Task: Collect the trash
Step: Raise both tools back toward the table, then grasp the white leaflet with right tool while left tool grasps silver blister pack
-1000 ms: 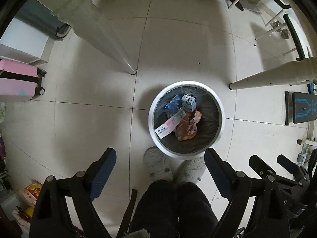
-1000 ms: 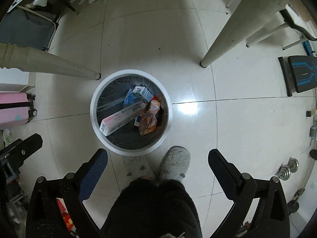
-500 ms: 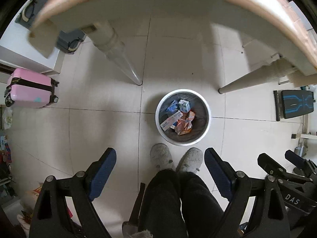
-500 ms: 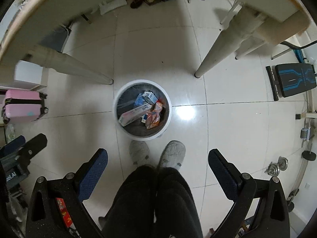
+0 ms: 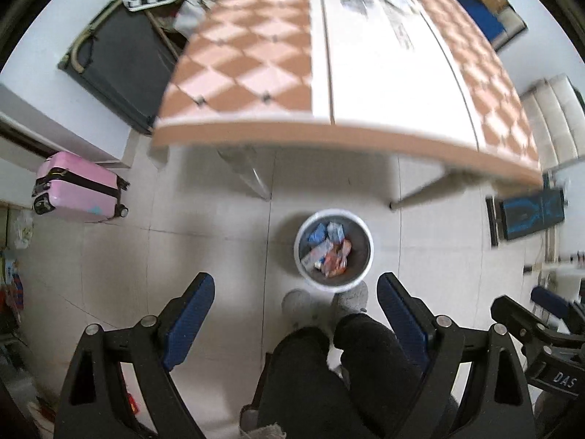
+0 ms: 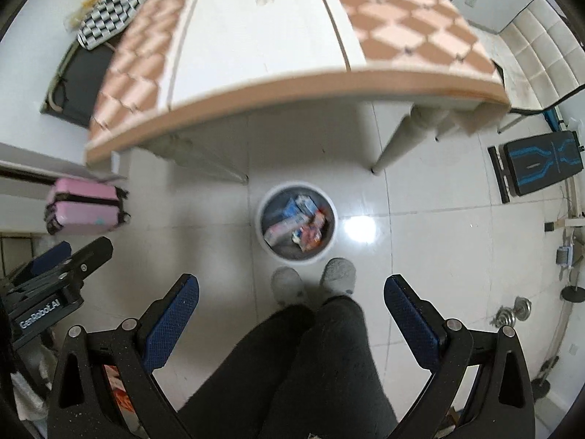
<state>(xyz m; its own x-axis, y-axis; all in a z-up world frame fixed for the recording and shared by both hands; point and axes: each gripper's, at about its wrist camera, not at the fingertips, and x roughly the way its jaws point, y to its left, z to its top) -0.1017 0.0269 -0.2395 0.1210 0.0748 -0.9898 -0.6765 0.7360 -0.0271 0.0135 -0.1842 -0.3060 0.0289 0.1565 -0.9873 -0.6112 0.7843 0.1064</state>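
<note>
White glossy floor tiles (image 6: pixel 438 256) fill both views, w/ one big table topped in orange-and-white checks (image 5: pixel 365 73) ahead of & above the claws. One pink hard-shell suitcase (image 5: pixel 78 192) sits far left of the left claw, one black-and-blue bench pad (image 6: pixel 541 164) far right of the right claw. One round white trash bin w/ dark liner (image 5: pixel 365 256) stands on the floor betw. & beyond the fingers, just past two grey slippers (image 6: pixel 338 274). Inside: approx 4 pcs of trash (image 5: pixel 327 252), blurred, blue, white & orange wrappers/boxes. Left claw (image 5: pixel 296 303) and right claw (image 6: pixel 291 305) both spread wide, holding nothing. Vs 0.5 s ago: both claws have risen, bin looks smaller, tabletop now seen from above, not its underside.
</note>
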